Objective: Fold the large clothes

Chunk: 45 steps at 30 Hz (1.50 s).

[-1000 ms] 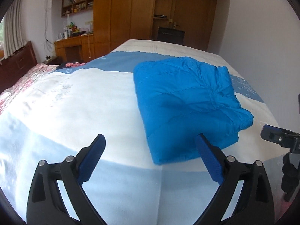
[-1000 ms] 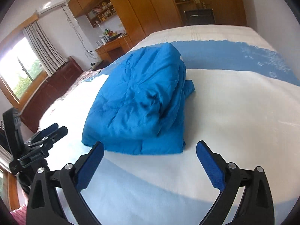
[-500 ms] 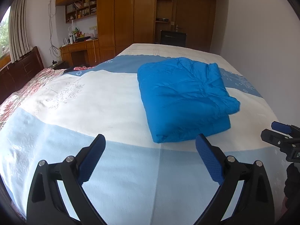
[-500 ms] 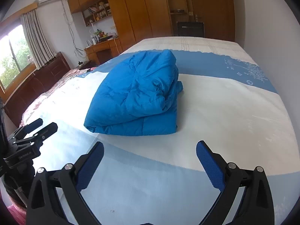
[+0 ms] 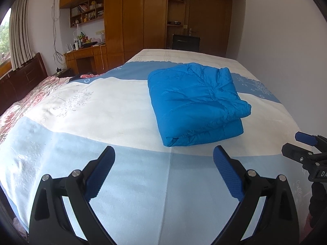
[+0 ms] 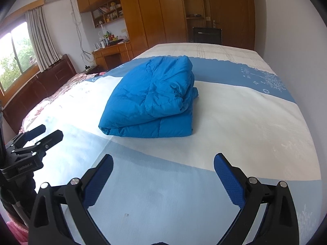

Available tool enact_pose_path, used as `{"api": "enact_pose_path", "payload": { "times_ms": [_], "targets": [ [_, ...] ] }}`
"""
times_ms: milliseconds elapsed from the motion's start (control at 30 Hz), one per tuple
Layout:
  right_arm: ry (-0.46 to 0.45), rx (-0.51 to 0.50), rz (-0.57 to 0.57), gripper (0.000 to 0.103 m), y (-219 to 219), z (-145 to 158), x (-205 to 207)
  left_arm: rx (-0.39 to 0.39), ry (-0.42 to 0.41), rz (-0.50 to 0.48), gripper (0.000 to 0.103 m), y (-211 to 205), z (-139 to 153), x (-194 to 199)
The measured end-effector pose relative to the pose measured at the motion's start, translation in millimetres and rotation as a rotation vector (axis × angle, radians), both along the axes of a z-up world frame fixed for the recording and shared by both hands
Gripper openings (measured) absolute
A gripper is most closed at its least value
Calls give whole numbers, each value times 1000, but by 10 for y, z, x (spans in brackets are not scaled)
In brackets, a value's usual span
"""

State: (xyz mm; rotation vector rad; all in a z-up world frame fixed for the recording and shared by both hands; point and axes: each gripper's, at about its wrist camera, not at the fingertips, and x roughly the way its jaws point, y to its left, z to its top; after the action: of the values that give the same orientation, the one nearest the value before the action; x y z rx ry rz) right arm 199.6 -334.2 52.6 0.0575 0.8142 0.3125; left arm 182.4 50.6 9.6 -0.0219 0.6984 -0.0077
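Left gripper [image 5: 163, 159]: fingers spread wide, holding nothing, above the pale blue band at the near end of the bed; it also shows at the left edge of the right wrist view [image 6: 44, 131]
Right gripper [image 6: 163, 167]: fingers spread wide and empty, over the same pale blue band; its tips show at the right edge of the left wrist view [image 5: 300, 143]
Bed [image 5: 102, 110]: covered by a quilt in pale blue, white and darker blue bands
Blue jacket [image 5: 196, 102]: puffy, folded into a thick rectangular bundle, lying on the white band, well ahead of both grippers and touching neither; one loose corner bulges out on its right side
Headboard [image 6: 47, 85]: dark wood, along the left side of the bed
Desk [image 5: 87, 57]: beyond the bed on the left, with small cluttered items
Wardrobe [image 5: 132, 16]: tall brown wood across the far wall
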Motion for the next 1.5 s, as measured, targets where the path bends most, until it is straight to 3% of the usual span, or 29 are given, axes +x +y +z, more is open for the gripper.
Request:
{"api": "enact_pose_path", "payload": {
  "times_ms": [1500],
  "targets": [
    [-11,6,27,99,6,19,9,16,7,-26,96,-52,-4,-70]
  ]
}}
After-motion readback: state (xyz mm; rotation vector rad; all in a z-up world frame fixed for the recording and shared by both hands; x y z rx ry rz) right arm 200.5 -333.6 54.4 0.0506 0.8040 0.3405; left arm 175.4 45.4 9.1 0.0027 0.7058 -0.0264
